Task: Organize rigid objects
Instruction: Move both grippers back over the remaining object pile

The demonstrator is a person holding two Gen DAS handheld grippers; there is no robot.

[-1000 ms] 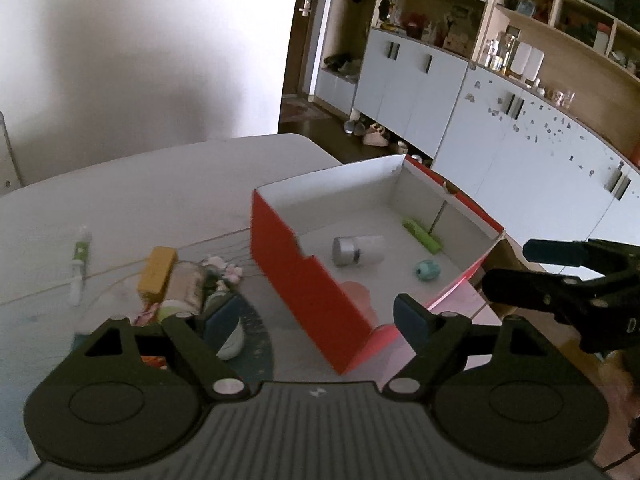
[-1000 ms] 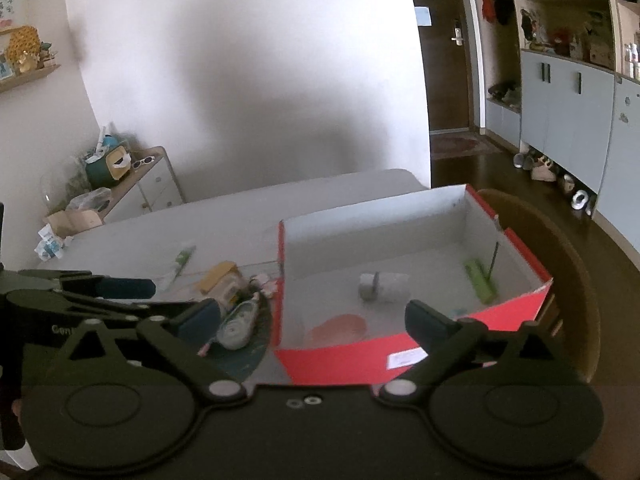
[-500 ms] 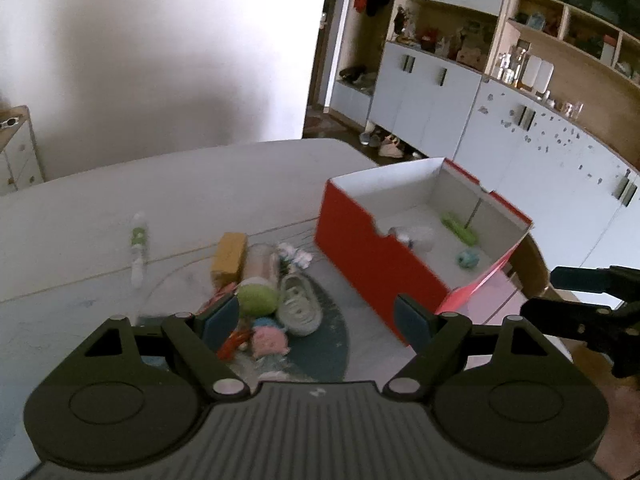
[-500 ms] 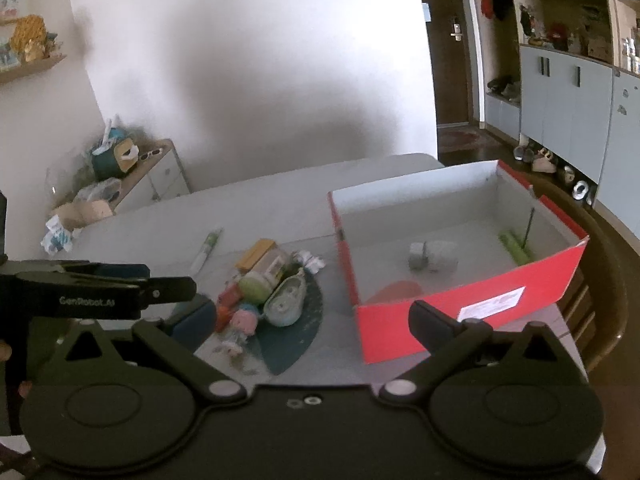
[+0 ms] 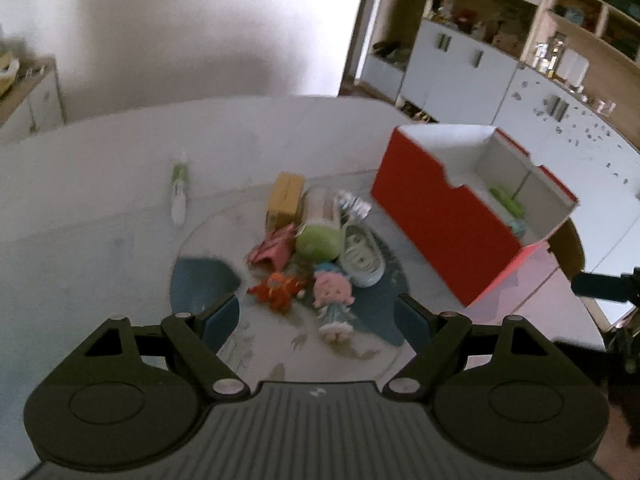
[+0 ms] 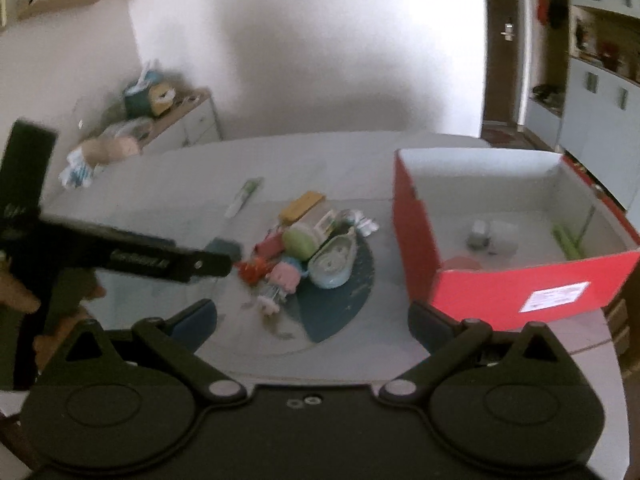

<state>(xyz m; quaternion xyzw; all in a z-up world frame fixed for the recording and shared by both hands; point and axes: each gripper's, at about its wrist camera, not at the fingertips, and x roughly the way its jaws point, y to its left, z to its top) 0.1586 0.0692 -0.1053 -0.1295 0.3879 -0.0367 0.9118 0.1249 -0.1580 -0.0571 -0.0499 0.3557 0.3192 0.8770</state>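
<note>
A pile of small objects lies on a round mat (image 5: 208, 280): a pink-haired doll (image 5: 332, 292), an orange toy (image 5: 278, 290), a pink piece (image 5: 272, 248), a green-capped jar (image 5: 320, 224), a yellow box (image 5: 285, 197) and a small white shoe (image 5: 362, 258). My left gripper (image 5: 318, 318) is open and empty, just short of the doll. A red box (image 5: 444, 216) stands to the right, holding a green stick (image 6: 564, 240) and a grey-white cylinder (image 6: 490, 236). My right gripper (image 6: 312, 322) is open and empty, short of the pile (image 6: 304, 244).
A green and white tube (image 5: 178, 188) lies on the white table (image 5: 100, 220) left of the pile. The left gripper's body (image 6: 120, 256) crosses the right wrist view at the left. Cabinets (image 5: 460, 76) and a low sideboard (image 6: 176, 124) stand beyond the table.
Both views have swung left, away from the red box and toward the pile. The left gripper has come closer to the doll and orange toy. Both stay open.
</note>
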